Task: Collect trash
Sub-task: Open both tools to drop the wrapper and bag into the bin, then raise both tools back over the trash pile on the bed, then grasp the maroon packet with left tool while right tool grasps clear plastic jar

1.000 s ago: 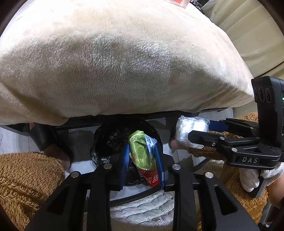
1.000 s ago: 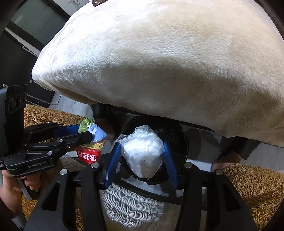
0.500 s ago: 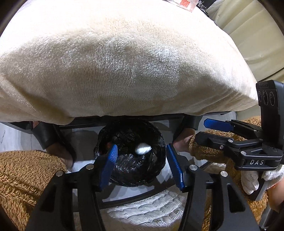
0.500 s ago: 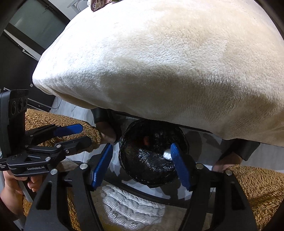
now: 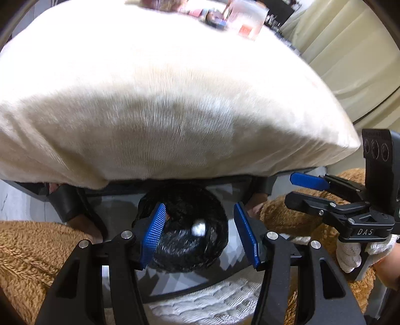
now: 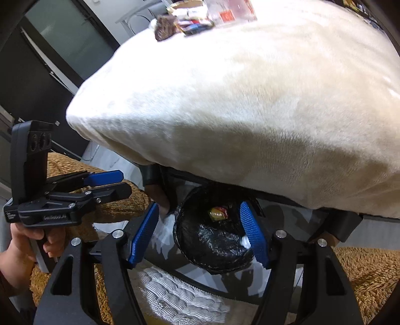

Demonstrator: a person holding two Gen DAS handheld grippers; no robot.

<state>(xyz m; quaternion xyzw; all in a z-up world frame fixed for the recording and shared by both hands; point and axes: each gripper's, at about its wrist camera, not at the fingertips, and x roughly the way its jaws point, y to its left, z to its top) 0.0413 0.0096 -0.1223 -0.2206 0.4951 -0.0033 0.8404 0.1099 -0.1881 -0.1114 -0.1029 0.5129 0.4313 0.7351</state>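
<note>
A bin lined with a black bag (image 5: 185, 232) stands on the floor under the edge of a cream plush-covered table (image 5: 162, 100). A white wad (image 5: 198, 228) lies inside it; the right wrist view shows the bin (image 6: 212, 245) holding a yellow-red snack wrapper (image 6: 218, 213) too. My left gripper (image 5: 200, 233) is open and empty above the bin. My right gripper (image 6: 200, 232) is open and empty above it, and shows at the right in the left wrist view (image 5: 300, 190). More wrappers (image 6: 190, 20) lie on the table's far side.
Brown shaggy fabric (image 5: 30, 250) lies on both sides of the bin. A white knitted cloth (image 5: 205, 302) is just below the grippers. Black table legs (image 5: 65, 202) flank the bin. Curtains (image 5: 350, 57) hang at the right.
Both grippers opened and dropped their loads, the green-red snack bag and the white plastic wad, into the bin. Both have since risen and tilted up, bringing the tabletop wrappers into view.
</note>
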